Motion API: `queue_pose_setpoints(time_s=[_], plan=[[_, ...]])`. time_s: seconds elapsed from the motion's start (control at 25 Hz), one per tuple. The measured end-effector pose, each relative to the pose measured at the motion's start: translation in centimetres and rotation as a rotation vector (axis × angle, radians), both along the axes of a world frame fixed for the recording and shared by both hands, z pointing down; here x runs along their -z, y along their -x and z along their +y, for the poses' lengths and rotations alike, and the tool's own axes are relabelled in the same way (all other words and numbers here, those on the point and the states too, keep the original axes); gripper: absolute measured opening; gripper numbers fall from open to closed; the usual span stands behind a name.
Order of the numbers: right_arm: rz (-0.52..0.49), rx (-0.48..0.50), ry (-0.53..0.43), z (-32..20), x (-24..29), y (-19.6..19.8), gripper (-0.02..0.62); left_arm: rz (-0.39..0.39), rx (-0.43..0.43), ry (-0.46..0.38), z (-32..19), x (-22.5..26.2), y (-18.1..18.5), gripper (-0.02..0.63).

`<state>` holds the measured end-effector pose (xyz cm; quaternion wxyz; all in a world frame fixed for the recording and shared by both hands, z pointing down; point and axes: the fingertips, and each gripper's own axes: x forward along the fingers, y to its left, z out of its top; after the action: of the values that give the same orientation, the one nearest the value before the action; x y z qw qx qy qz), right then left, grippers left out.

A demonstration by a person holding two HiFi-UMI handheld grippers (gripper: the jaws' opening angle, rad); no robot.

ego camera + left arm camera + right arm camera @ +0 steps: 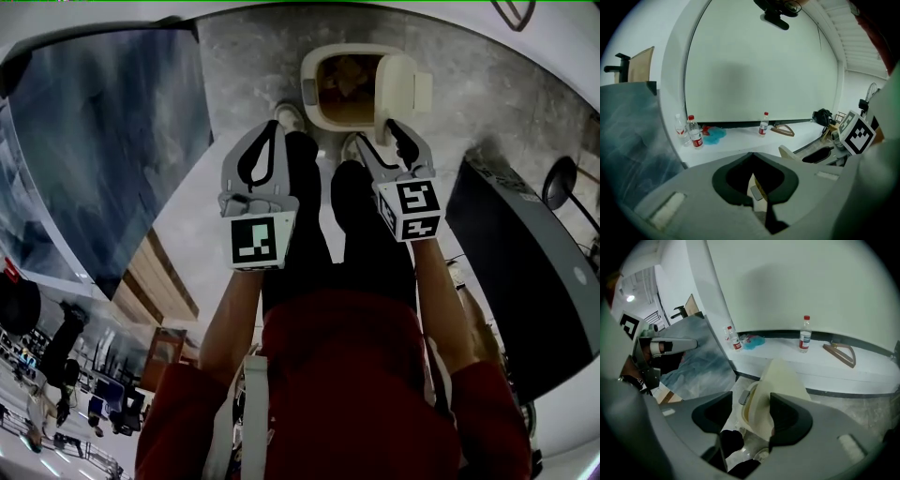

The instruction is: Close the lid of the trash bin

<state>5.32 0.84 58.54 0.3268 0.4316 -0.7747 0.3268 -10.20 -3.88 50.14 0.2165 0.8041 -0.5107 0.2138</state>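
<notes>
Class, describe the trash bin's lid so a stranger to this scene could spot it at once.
On the grey floor ahead of the person's shoes stands a cream trash bin. Its lid is the pale flap at the bin's right edge, between the right tongs: the only part standing upright.

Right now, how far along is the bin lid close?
Done: nothing is closed yet. The lid stands upright at the side of the trash bin, and the bin's inside shows.
In hand: the right gripper is open, with the lid's edge between its jaws but not clamped. The left gripper is shut on nothing, short of the bin.
Left: swing the lid down over the opening.
</notes>
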Motion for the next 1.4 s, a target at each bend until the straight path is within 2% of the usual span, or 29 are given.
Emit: queue_pose_setpoints(time_s=[0.12, 0.28, 0.6, 0.96, 1.4], plan=[[0.011, 0.032, 0.016, 0.0, -1.6, 2.0, 0.247, 0.01, -0.021, 0.033, 0.3, -2.2, 0.7, 0.005], [0.011, 0.065, 0.05, 0.0, -4.0, 4.5, 0.247, 0.023, -0.008, 0.081, 0.8, -4.9, 2.1, 0.005], [0.038, 0.135, 0.13, 0.4, -8.8, 7.9, 0.247, 0.01, -0.01, 0.136, 0.7, -9.8, 4.9, 0.005], [0.067, 0.115, 0.199, 0.2, -13.5, 9.7, 0.247, 0.025, -0.012, 0.219, 1.0, -15.2, 6.7, 0.005], [0.101, 0.097, 0.216, 0.1, -16.0, 10.0, 0.244, 0.065, -0.031, 0.271, 1.7, -17.2, 6.5, 0.005]])
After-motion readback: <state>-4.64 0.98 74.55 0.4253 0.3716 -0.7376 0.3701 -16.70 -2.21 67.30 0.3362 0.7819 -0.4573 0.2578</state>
